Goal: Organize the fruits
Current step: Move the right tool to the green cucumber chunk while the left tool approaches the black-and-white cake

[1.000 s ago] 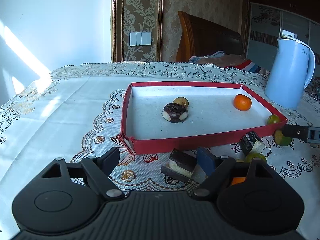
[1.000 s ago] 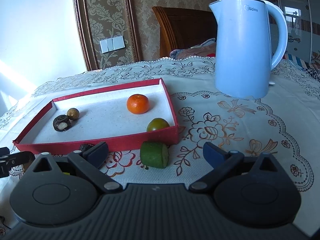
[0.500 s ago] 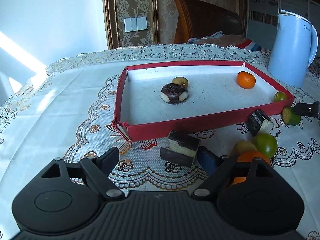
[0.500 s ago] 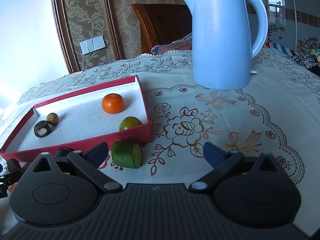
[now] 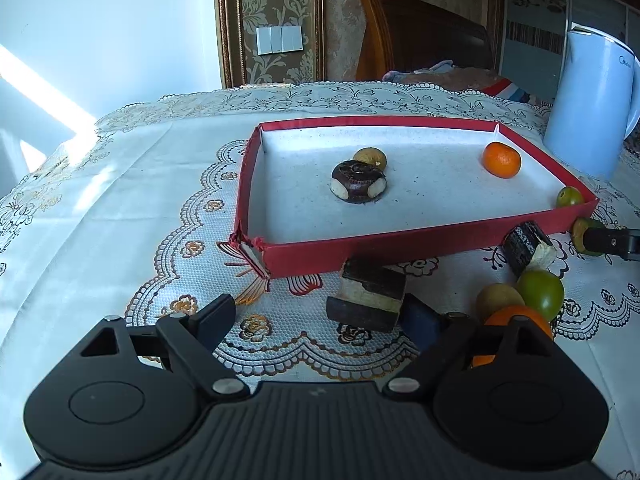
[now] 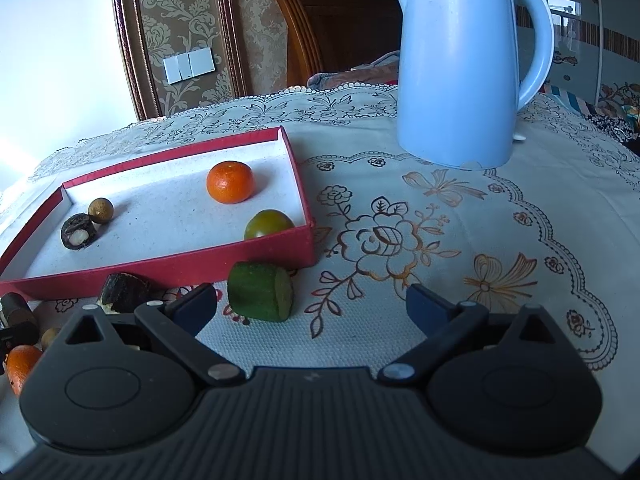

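The left gripper (image 5: pixel 316 320) has its jaws spread and opening wider, nothing pinched; a dark-skinned, pale-fleshed cut fruit chunk (image 5: pixel 366 296) lies on the lace-covered counter (image 5: pixel 120 208) just before its right jaw, outside the shallow red cardboard tray (image 5: pixel 400 246). The right gripper (image 6: pixel 312 304) also stands spread and empty, with a green cut cylinder of fruit (image 6: pixel 260 297) near its left jaw. Both pieces look light and firm, though possibly slick on cut faces; gripping across the skin sides seems safest.

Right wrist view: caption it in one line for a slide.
Open right gripper faces a cut green fruit piece outside the red tray holding a tangerine; blue kettle behind.
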{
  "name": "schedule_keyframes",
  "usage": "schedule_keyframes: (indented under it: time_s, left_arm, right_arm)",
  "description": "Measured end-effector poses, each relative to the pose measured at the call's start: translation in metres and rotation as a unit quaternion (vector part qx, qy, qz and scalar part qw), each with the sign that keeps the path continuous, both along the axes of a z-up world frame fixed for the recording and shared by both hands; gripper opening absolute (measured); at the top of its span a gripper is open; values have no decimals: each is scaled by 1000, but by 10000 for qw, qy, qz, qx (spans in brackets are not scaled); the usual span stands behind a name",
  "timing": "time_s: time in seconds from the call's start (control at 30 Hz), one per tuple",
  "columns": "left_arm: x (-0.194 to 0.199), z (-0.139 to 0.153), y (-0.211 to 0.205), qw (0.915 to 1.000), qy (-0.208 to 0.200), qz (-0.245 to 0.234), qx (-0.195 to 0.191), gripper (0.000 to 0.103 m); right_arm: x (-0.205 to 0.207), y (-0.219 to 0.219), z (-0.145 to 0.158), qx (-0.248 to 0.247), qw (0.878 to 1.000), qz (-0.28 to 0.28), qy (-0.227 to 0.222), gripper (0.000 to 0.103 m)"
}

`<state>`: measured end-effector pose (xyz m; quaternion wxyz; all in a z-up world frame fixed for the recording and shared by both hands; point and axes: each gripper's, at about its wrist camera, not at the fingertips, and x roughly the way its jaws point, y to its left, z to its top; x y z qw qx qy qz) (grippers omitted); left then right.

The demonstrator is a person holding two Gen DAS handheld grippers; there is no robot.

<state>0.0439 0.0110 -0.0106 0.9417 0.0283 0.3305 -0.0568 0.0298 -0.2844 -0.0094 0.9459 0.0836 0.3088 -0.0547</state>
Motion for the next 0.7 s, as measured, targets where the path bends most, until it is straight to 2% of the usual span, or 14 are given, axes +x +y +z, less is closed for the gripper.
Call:
schedule_keyframes:
  time_s: [0.07, 0.17, 0.3, 0.53, 0.7]
  left_arm:
    - [0, 2, 4, 9999, -44, 82, -57, 84]
    - [2, 1, 4, 9999, 12, 102, -58, 84]
    - [0, 0, -2, 9998, -65, 87, 155, 83]
    - [1, 0, -1, 9999, -16, 137, 94, 83]
    - [2, -1, 0, 9999, 4, 148, 69, 84]
  right_arm:
    - [0, -1, 0, 30, 10000, -21, 11, 101]
    - [0, -2, 0, 30, 10000, -20, 16, 101]
    - [1, -1, 0, -5, 10000, -11, 4, 101]
    - [-1, 4, 1, -136, 9999, -37, -22, 99]
    - [4, 6, -1, -40, 10000, 21, 82, 97]
